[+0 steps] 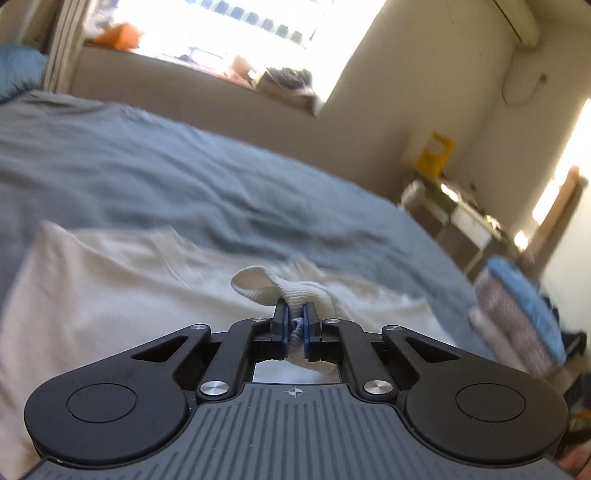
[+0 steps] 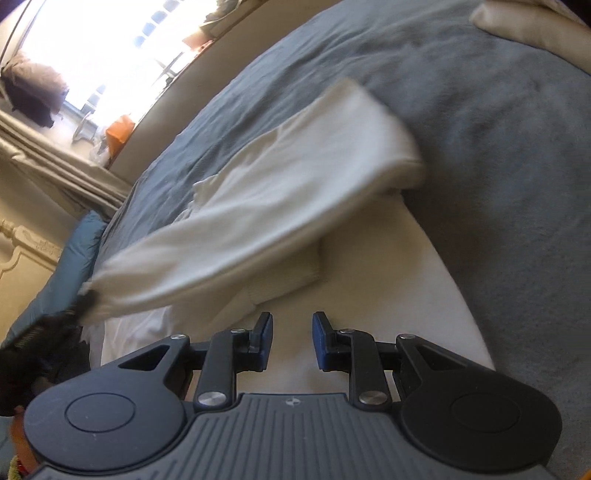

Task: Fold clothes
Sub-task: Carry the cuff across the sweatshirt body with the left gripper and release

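Note:
A cream garment (image 1: 110, 288) lies spread on a grey-blue bedspread (image 1: 166, 177). My left gripper (image 1: 294, 325) is shut on a ribbed cuff of this garment (image 1: 295, 290), which bunches up above the pads. In the right wrist view a long cream sleeve (image 2: 258, 199) stretches, lifted, from the folded body (image 2: 388, 288) down to the left gripper (image 2: 83, 304) at the left edge. My right gripper (image 2: 292, 338) hovers open just above the garment's body, with nothing between its fingers.
A stack of folded clothes (image 1: 517, 310) sits at the bed's right edge. A cream pillow (image 2: 535, 26) lies at the far top right. A blue pillow (image 2: 62, 273), a curtain (image 2: 55, 162) and a bright window (image 1: 240, 29) border the bed.

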